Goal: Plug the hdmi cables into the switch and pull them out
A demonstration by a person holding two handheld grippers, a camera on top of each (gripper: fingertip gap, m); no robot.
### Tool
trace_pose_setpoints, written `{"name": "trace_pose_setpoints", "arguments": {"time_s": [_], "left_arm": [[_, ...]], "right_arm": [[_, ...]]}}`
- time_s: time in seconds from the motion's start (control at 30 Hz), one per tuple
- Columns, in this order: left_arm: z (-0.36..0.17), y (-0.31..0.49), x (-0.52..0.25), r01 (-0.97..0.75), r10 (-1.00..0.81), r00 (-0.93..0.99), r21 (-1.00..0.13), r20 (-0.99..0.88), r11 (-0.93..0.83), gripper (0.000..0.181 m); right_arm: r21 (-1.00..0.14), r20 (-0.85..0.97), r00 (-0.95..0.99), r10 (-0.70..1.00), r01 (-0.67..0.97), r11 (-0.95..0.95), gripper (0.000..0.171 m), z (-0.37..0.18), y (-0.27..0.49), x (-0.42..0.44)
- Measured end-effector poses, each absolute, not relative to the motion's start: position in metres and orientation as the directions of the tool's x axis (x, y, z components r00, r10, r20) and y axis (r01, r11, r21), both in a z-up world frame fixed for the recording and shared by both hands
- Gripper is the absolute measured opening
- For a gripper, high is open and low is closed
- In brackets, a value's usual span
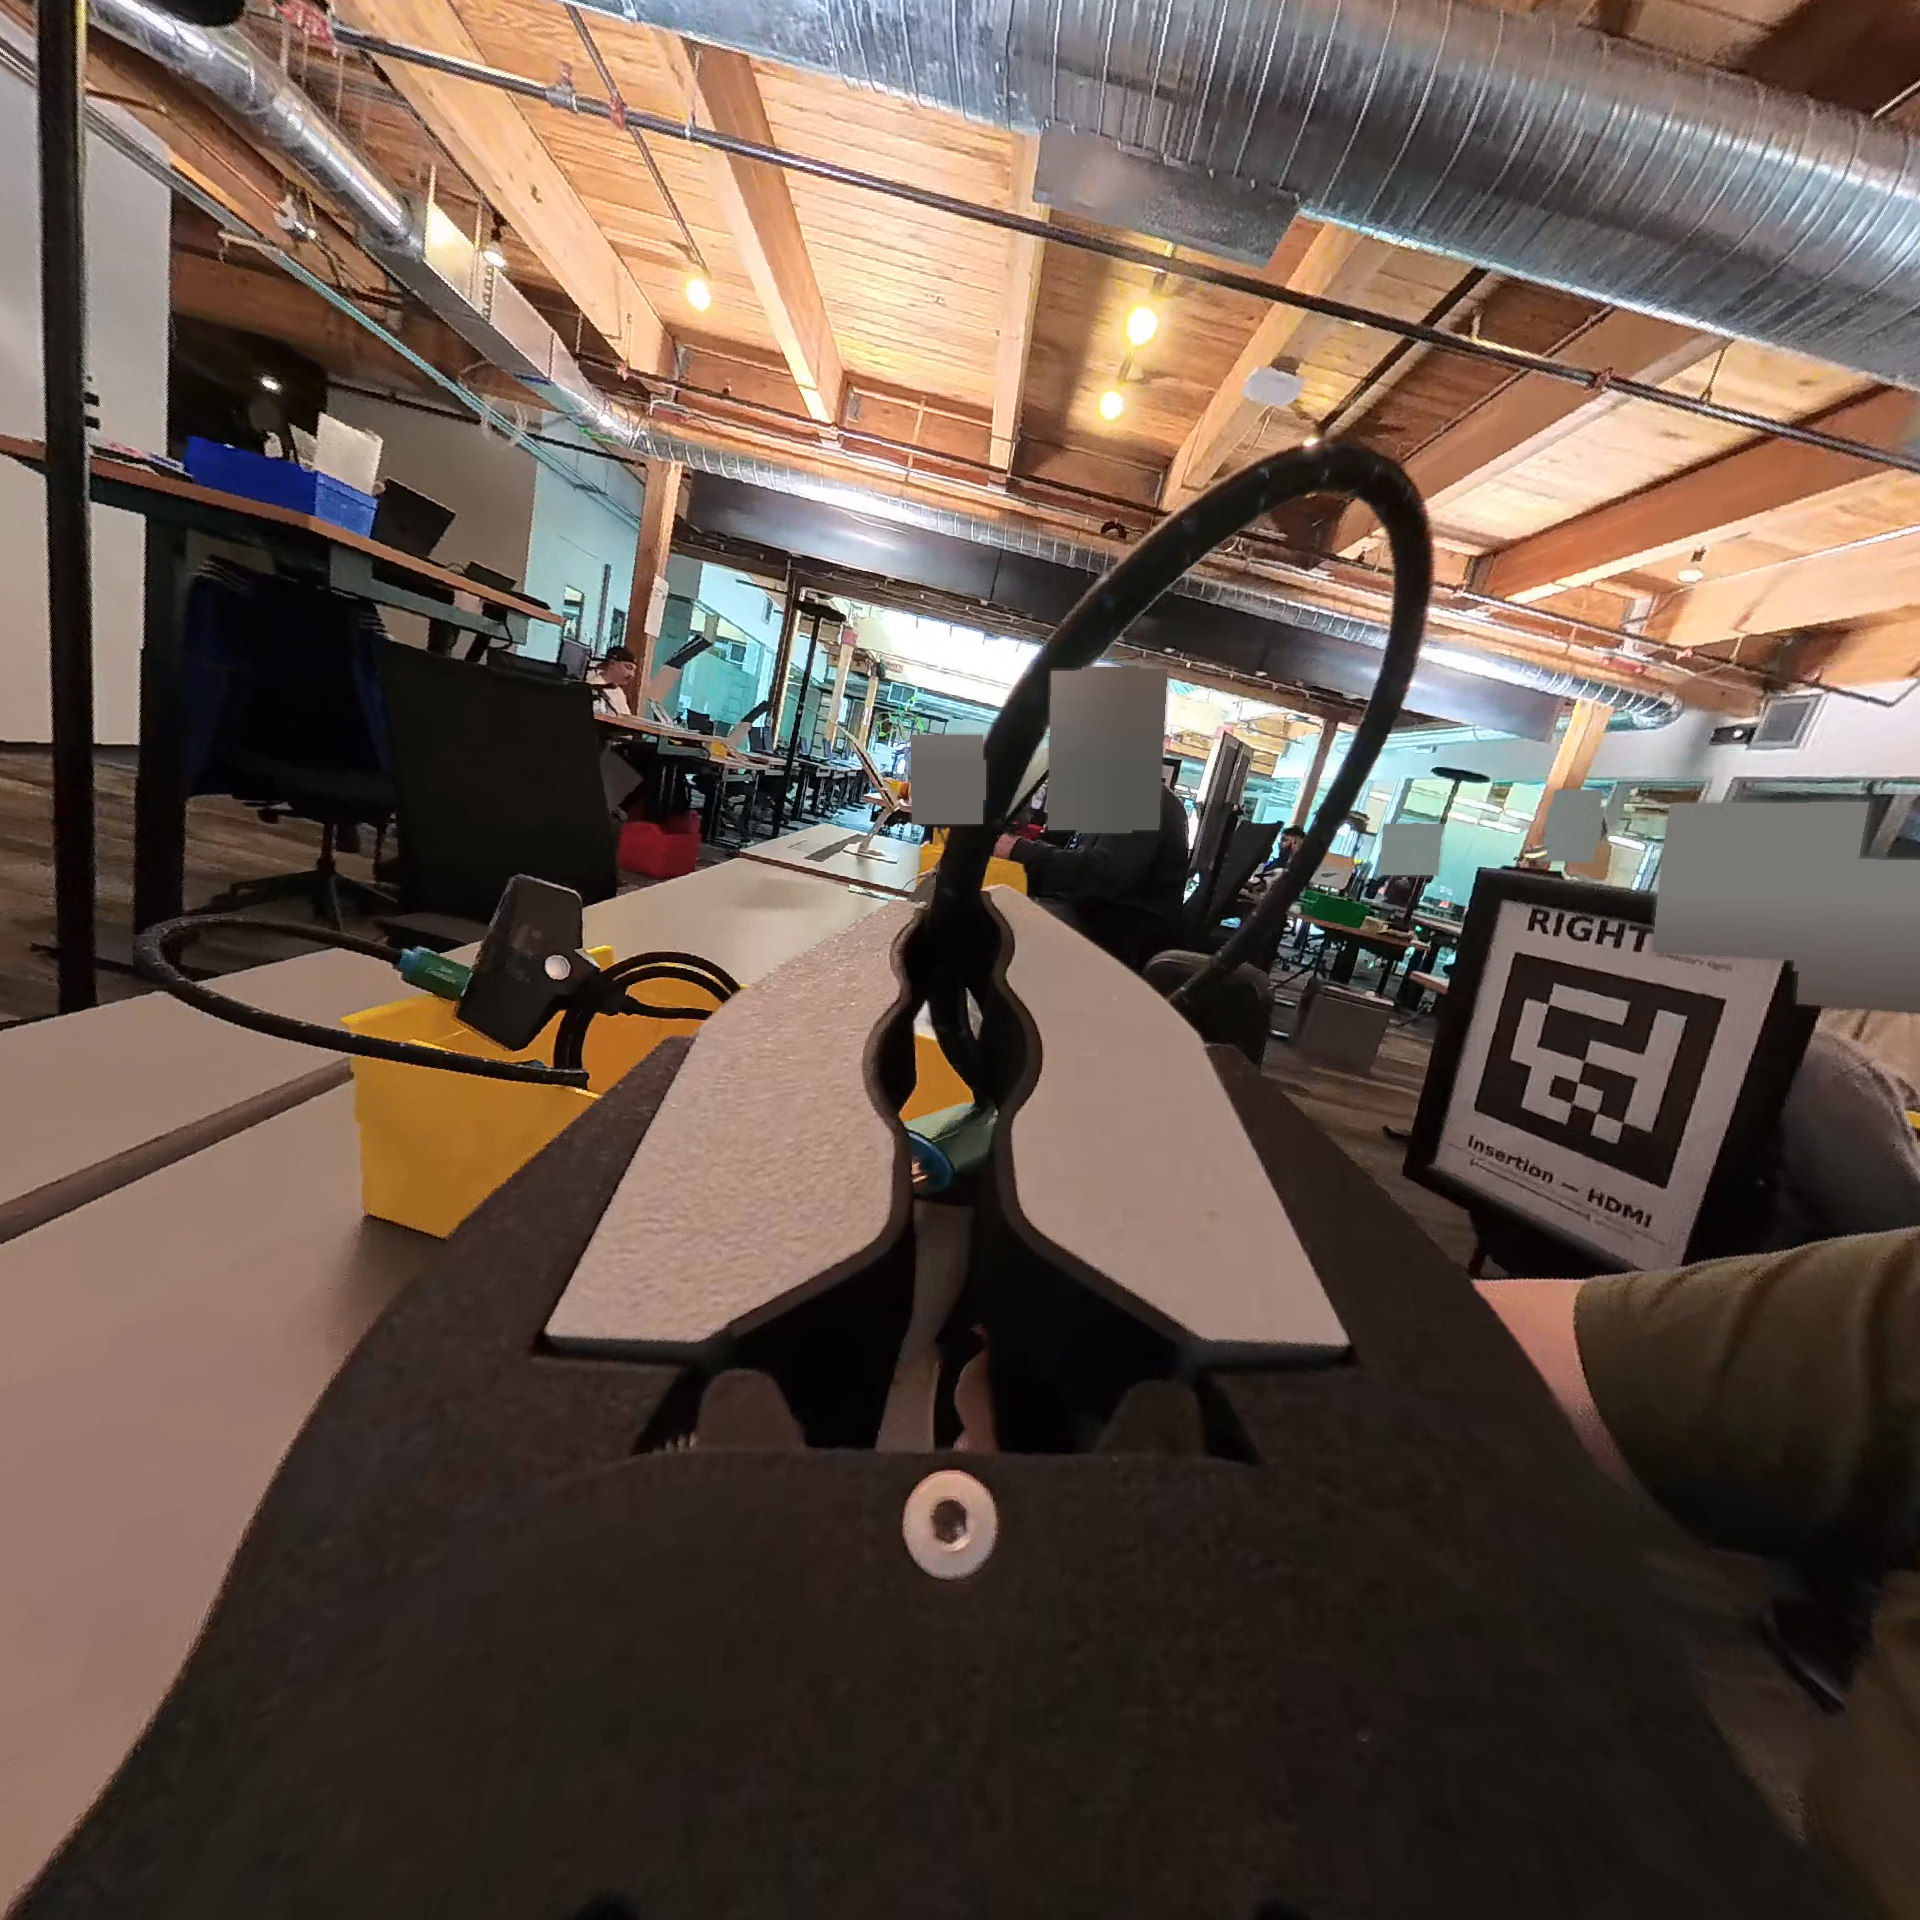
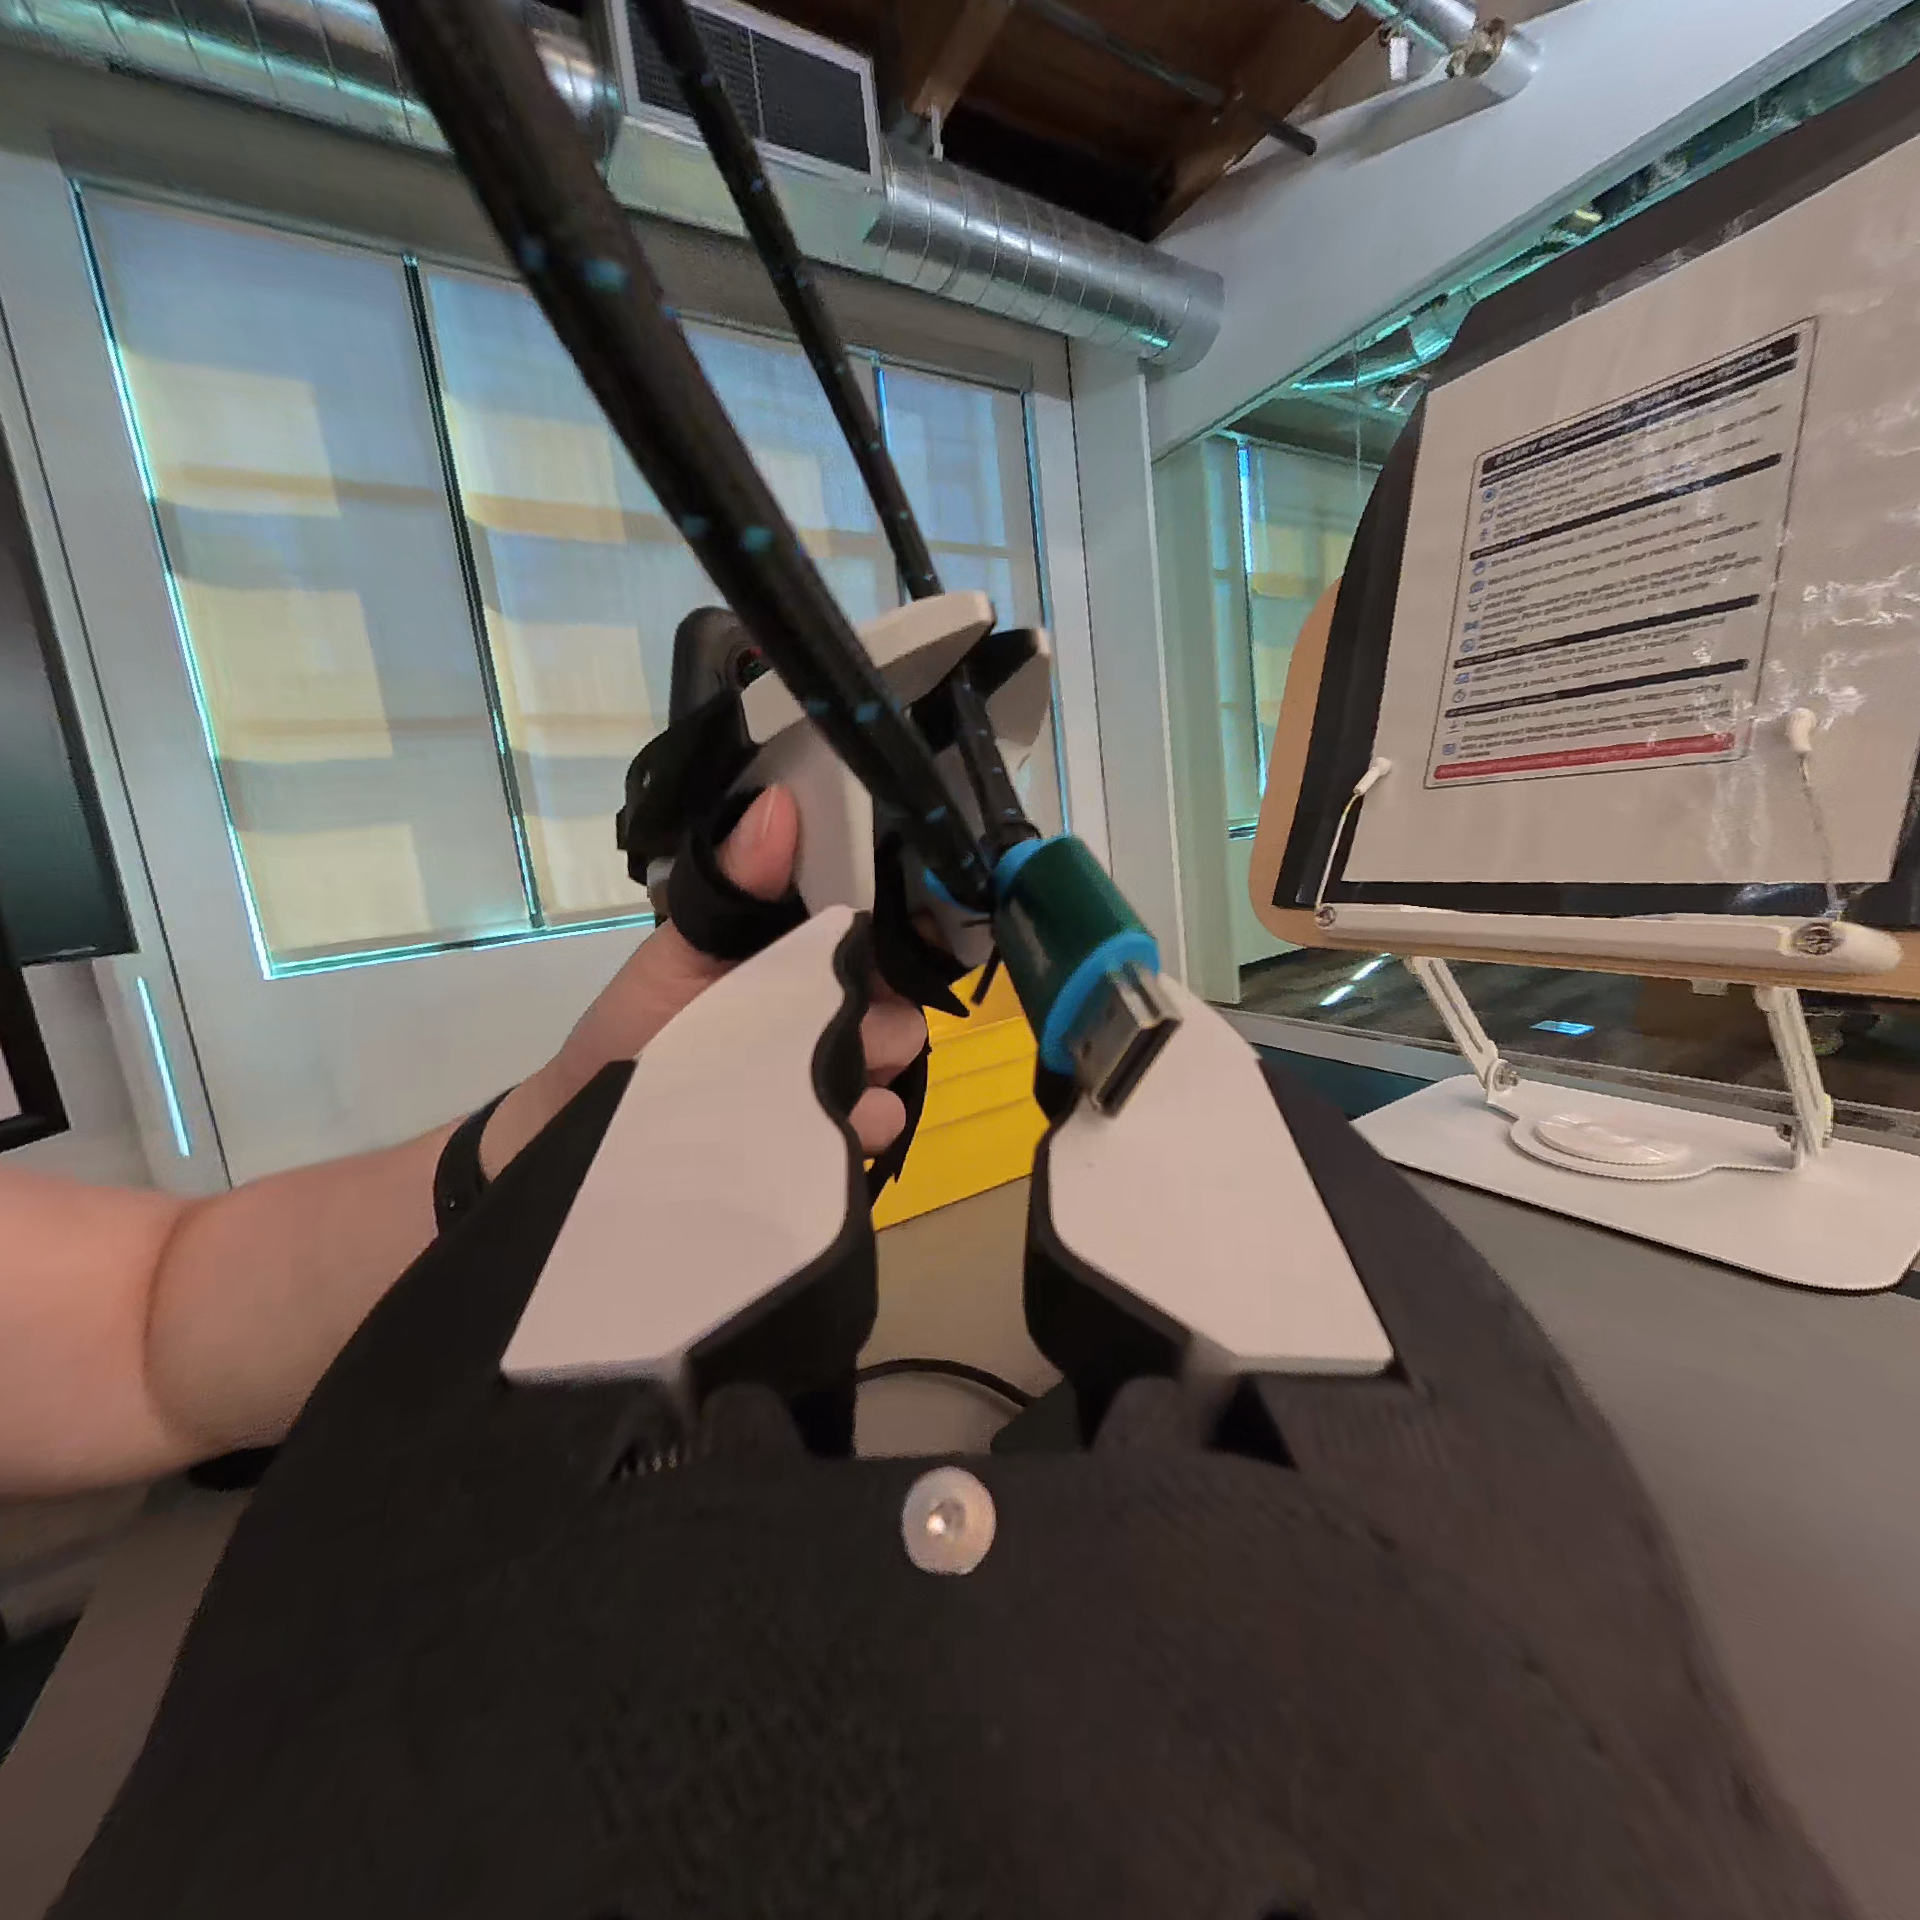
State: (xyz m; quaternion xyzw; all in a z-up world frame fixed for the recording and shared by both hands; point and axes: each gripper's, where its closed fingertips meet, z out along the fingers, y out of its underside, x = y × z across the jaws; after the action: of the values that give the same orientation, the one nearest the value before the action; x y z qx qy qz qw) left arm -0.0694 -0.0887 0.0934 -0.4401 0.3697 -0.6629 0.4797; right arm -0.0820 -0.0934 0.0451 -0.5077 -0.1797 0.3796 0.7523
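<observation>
In the left wrist view the left gripper [image 1: 951, 997] is pinching a black HDMI cable [image 1: 1392, 582] that is arching toward 1 o'clock; the switch [image 1: 525, 961] is sitting over the yellow bin [image 1: 457, 1132] at 10 o'clock, one green plug already seated.

In the right wrist view the right gripper [image 2: 951, 1049] is standing parted, gripping nothing — the free plug [image 2: 1086, 961] is hanging at 1 o'clock. Judged step: insertion, and next comes steering this plug toward the switch's port.

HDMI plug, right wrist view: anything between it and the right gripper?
Nothing visible. The HDMI plug hangs free just over the open right gripper, its metal end bare. The left gripper is clamped on its cable right behind the plug, close to where the right gripper would close.
</observation>
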Motion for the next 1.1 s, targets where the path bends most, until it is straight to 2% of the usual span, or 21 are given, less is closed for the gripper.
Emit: {"name": "trace_pose_setpoints", "arguments": {"time_s": [0.03, 0.33, 0.67, 0.83, 1.1], "left_arm": [[0.092, -0.090, -0.068, 0.303, -0.962, -0.157, -0.916, 0.224, -0.263, 0.006], [0.090, -0.096, -0.065, 0.282, -0.964, -0.176, -0.927, 0.202, -0.246, 0.006], [0.085, -0.096, -0.063, 0.263, -0.989, -0.098, -0.955, 0.114, -0.137, 0.006], [0.085, -0.094, -0.064, 0.261, -0.986, -0.104, -0.954, 0.127, -0.150, 0.006], [0.085, -0.097, -0.063, 0.255, -0.985, -0.115, -0.955, 0.127, -0.153, 0.006]], "right_arm": [[-0.897, -0.114, 0.656, 0.746, -0.391, 0.206, 0.029, 0.046, -0.093, -0.079], [-0.903, -0.051, 0.674, 0.737, -0.346, 0.254, 0.023, 0.050, -0.093, -0.071], [-0.899, -0.122, 0.652, 0.748, -0.393, 0.195, 0.027, 0.049, -0.089, -0.065], [-0.922, -0.054, 0.667, 0.743, -0.320, 0.220, 0.023, 0.048, -0.089, -0.067], [-0.919, -0.029, 0.680, 0.733, -0.306, 0.248, 0.023, 0.050, -0.092, -0.066]]}}
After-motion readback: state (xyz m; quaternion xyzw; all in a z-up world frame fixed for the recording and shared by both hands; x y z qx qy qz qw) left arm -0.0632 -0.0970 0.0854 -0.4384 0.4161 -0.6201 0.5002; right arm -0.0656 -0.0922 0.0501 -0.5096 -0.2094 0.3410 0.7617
